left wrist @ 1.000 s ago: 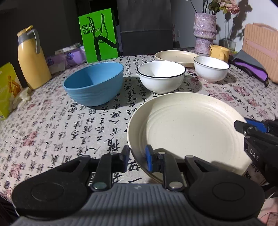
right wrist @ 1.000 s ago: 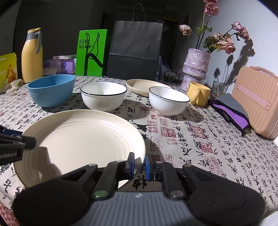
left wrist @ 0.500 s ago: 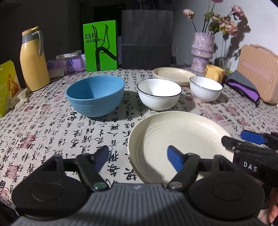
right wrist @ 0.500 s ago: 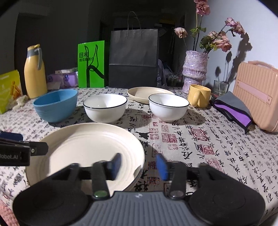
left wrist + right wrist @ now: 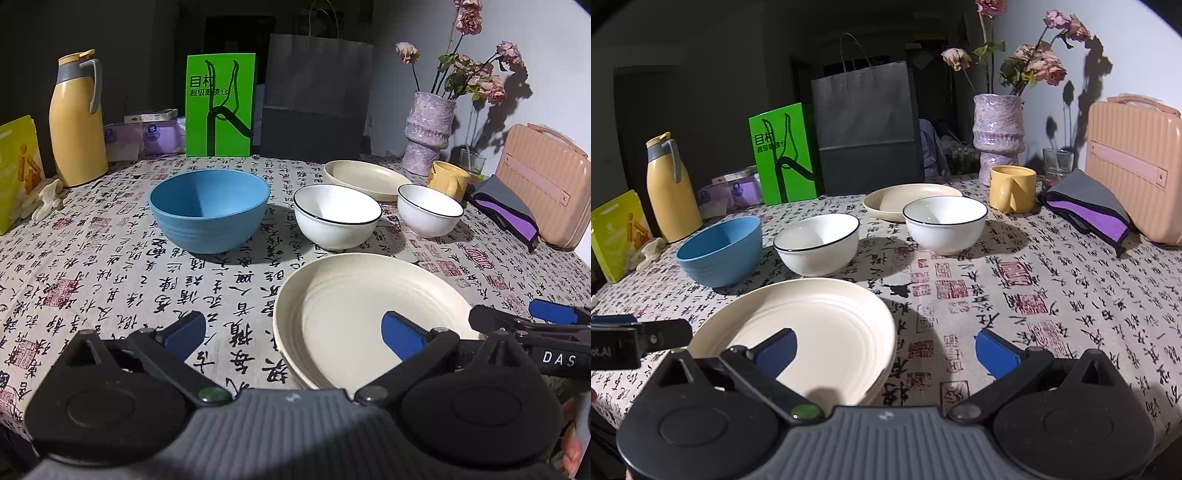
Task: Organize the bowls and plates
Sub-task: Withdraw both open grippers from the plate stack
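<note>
The left gripper (image 5: 293, 334) and the right gripper (image 5: 885, 350) both have their fingers spread wide, having just been opening, and nothing is pinched between the blue pads. Each straddles one edge of the near cream plate (image 5: 369, 317), left gripper at its left rim and right gripper at its right rim; the pads are clear of the rim. That plate lies flat on the bench (image 5: 92, 266) near the cameras, and layered edges at its near rim suggest it sits on another plate. Beyond it stand three bowls in a row: a blue bowl (image 5: 208, 210) at left, a larger white bowl (image 5: 337, 216) in the middle and a smaller white bowl (image 5: 429, 209) at right, all apart from one another. A second cream plate (image 5: 367, 179) lies farther back, behind the white bowls. A yellow mug (image 5: 1012, 188) stands to its right.
</note>
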Demonstrator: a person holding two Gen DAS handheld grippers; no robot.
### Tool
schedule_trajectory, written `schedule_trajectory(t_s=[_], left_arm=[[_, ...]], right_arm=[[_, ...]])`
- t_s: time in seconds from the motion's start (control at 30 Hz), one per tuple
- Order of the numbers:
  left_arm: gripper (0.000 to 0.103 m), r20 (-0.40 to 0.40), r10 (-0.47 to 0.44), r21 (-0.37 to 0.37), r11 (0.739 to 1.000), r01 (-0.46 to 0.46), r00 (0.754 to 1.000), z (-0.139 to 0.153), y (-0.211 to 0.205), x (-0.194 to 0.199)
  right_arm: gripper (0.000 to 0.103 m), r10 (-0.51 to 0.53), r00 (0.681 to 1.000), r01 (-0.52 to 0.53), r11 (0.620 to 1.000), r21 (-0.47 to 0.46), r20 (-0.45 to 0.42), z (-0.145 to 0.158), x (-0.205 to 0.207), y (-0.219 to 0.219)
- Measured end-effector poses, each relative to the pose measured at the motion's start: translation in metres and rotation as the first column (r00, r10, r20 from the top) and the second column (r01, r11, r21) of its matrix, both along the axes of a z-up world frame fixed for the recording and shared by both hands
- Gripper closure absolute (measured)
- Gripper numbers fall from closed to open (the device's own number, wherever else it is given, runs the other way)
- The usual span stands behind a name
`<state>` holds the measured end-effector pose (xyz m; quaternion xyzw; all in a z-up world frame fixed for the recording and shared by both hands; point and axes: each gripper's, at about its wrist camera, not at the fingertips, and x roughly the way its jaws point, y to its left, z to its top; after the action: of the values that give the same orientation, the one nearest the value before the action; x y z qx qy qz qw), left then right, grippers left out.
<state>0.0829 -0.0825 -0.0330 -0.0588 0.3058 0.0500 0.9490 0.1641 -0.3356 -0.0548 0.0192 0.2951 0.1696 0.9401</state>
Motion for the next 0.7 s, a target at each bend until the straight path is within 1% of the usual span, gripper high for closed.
schedule_trajectory(t_s=[0.2,0.37,0.7], left_arm=[[0.000,0.010,0.019,-0.027,0.999,-0.018,1.000,0.001,0.006,-0.005],[0.000,0.050,0.031,-0.061,0.998,-0.028,0.998,0.003,0.011,-0.021],[0.000,0.085,0.028,-0.078,0.997,-0.021,0.996,0.007,0.011,-0.038]], right_arm=[[0.000,-0.019,1.000,0.020,1.000,0.022,-0.020,-0.001,-0.005,-0.004],[0.000,-0.019,0.999,0.021,0.999,0.040,-0.034,-0.001,-0.016,-0.008],[0.000,-0.011,1.000,0.011,0.999,0.035,0.014,0.012,-0.033,-0.009]])
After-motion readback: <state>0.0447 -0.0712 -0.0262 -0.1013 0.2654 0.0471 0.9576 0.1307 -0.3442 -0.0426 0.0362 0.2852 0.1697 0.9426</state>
